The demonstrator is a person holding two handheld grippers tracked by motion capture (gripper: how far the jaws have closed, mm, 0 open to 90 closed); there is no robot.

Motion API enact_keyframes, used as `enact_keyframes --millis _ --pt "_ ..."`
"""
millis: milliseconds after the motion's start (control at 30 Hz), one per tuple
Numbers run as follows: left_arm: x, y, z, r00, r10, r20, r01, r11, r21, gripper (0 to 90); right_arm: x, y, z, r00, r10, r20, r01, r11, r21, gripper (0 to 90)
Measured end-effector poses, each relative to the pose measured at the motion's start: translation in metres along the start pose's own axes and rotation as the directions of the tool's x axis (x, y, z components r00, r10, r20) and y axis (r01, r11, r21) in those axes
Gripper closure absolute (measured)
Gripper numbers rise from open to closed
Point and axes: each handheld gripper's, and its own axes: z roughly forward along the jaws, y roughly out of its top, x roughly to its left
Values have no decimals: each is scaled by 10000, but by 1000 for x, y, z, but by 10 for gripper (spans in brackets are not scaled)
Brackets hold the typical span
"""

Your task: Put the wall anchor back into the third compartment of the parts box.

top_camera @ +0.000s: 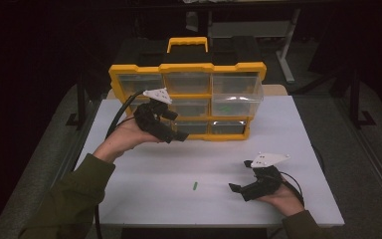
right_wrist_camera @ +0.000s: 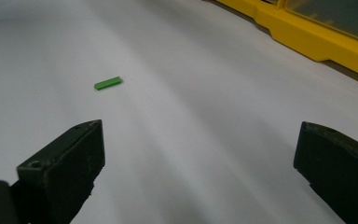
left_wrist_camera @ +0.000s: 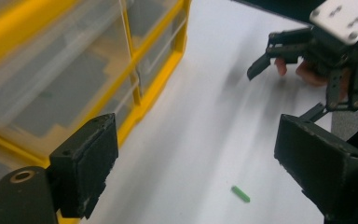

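A small green plastic strip (top_camera: pixel 195 185) lies flat on the white table (top_camera: pixel 144 199) near its front edge, between both grippers. It looks light, stiff and thin; pinch its long sides. The left gripper (left_wrist_camera: pixel 196 163) and right gripper (right_wrist_camera: pixel 198 172) gape empty.

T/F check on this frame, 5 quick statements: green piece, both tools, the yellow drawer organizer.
1. The small green piece lies loose on the white table. True.
2. The left tool grips the green piece. False: its jaws stand open with nothing between them; the piece lies on the table ahead of them.
3. One clear drawer of the yellow drawer organizer is pulled out. True.
4. The right tool is shut. False: its jaws are wide apart and empty.
5. The organizer lies flat on its back. False: it stands upright, handle on top.
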Motion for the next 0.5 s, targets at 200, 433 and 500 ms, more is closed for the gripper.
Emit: enact_keyframes --millis 200,433,500 --pt "-6 -19 15 9997 -248 23 248 9996 -119 132 0 0 0 10000 -13 4 13 10000 7 12" --pt "-14 -38 31 9991 -383 -167 382 9993 -41 136 0 0 0 10000 -32 24 32 10000 8 12" --pt "-17 -43 36 9992 -300 -274 300 9995 -10 136 0 0 0 10000 -21 21 21 10000 4 12"
